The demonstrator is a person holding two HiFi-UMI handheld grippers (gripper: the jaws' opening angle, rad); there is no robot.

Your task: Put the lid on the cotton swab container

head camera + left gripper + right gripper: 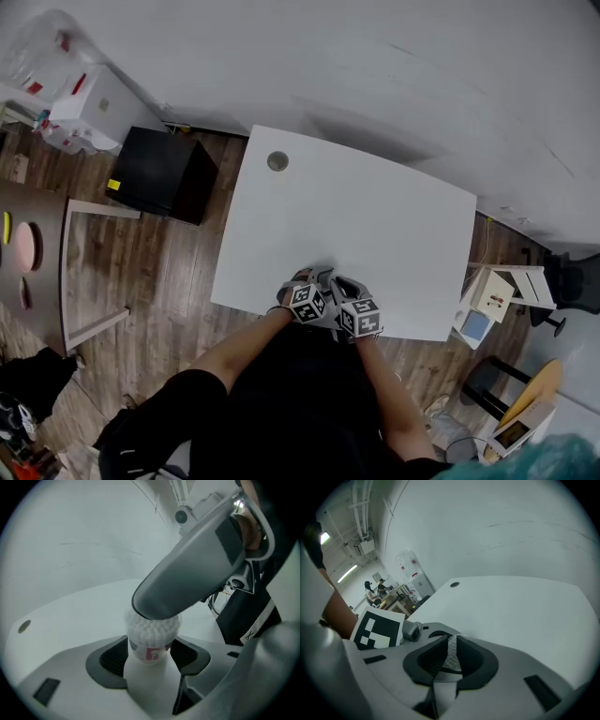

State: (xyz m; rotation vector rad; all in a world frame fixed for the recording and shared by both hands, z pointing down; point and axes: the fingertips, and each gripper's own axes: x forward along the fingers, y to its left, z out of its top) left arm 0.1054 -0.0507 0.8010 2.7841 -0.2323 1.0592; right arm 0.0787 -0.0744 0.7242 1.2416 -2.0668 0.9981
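Clear thin plastic: my right tongs (449, 666) pinch what looks like the lid (451, 649) by its rim, atop the swabs. My left tongs (151, 660) clamp the cotton swab container (151, 639) at its waist, at the white table's (375, 216) near edge. Light, slippery, easily dented, I judge; squeeze gently.

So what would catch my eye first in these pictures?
Probably the cotton swab container, packed with white tips, clamped between the jaws of the left hand-held gripper, with the right hand-held gripper set over its top. That one's jaws are almost together on a thin dimpled strip, perhaps the lid's edge. From the head view, both sit side by side at the near edge of a white table.
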